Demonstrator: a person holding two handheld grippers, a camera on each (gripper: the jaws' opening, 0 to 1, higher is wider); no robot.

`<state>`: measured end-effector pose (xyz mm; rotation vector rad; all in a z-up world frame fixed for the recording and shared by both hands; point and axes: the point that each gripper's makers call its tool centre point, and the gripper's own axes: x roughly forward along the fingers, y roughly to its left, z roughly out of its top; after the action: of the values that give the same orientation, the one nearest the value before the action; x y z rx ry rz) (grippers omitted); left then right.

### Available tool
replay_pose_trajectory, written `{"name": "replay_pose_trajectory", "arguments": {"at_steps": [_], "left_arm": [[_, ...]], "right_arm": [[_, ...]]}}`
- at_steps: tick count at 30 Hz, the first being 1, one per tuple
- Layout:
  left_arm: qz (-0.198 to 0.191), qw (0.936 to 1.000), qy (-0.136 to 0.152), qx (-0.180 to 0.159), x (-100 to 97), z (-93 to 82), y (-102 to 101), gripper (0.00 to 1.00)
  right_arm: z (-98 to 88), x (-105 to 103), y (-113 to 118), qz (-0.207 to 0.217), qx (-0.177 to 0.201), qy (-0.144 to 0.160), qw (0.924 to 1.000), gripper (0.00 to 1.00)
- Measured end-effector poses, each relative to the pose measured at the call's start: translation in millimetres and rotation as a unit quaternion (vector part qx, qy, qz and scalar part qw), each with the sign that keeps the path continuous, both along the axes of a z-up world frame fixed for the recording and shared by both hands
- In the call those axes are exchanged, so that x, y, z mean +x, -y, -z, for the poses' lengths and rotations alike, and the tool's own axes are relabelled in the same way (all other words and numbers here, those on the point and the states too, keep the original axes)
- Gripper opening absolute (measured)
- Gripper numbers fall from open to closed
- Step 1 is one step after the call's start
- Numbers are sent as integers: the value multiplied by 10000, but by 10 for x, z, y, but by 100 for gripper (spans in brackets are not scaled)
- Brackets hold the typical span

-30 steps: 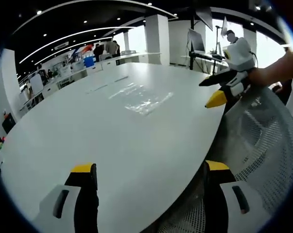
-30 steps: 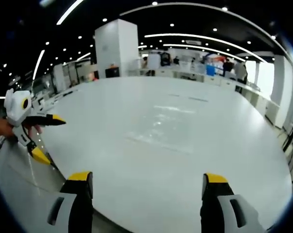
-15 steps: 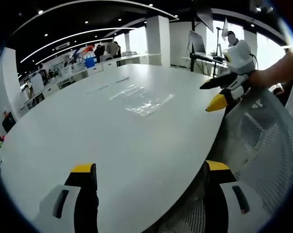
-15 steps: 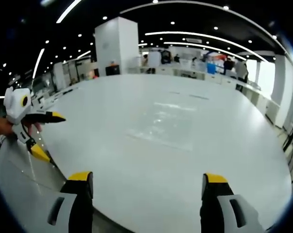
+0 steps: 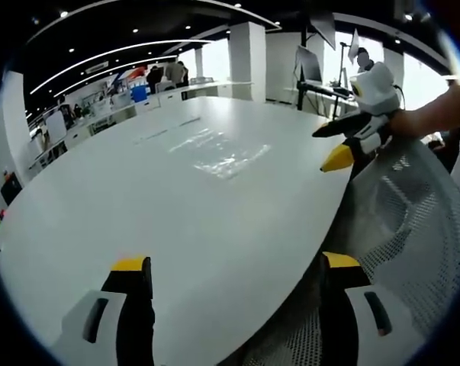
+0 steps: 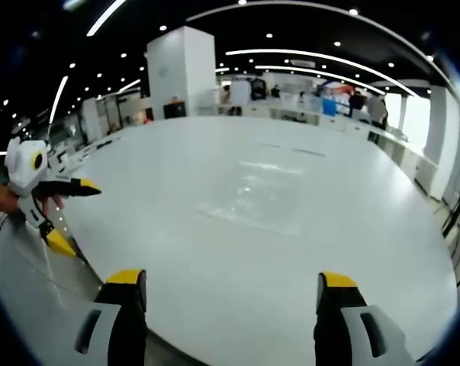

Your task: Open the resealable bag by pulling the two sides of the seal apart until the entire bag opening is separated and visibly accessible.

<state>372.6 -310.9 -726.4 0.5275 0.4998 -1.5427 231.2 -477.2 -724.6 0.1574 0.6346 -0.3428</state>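
2 grippers hang at the near edge of a big white table [image 5: 176,221], and neither one touches a thing. The left gripper [image 5: 237,267] has its 2 yellow-tipped jaws spread wide over bare tabletop; in the right gripper view it [image 6: 62,215] sits off to the left, jaws parted, gripped by a hand [image 6: 1,198]. The right gripper [image 6: 231,280] is just as wide, nothing between its jaws; in the left gripper view it [image 5: 342,145] shows up far right, above a grey mesh chair back [image 5: 401,221]. The resealable bag [image 5: 218,152] lies flat out ahead of both, well apart from the jaws, a clear sheet [image 6: 260,206] catching ceiling-light glare near mid-table. Whether its seal is closed, I cannot tell.
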Motion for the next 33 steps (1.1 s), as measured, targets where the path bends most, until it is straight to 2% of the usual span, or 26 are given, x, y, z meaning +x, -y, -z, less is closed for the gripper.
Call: {"name": "replay_pose_trajectory", "arguments": {"at_steps": [11, 23, 33], "left_arm": [[6, 10000, 13, 29, 14, 5, 2, 90], [-68, 9999, 4, -91, 32, -46, 21, 91], [-137, 9995, -245, -166, 42, -117, 27, 91]], "right_arm": [[-69, 25, 21, 50, -27, 179, 9998, 92], [-50, 51, -59, -219, 30, 92, 9997, 91], [-41, 117, -67, -568, 88, -17, 9983, 89]]}}
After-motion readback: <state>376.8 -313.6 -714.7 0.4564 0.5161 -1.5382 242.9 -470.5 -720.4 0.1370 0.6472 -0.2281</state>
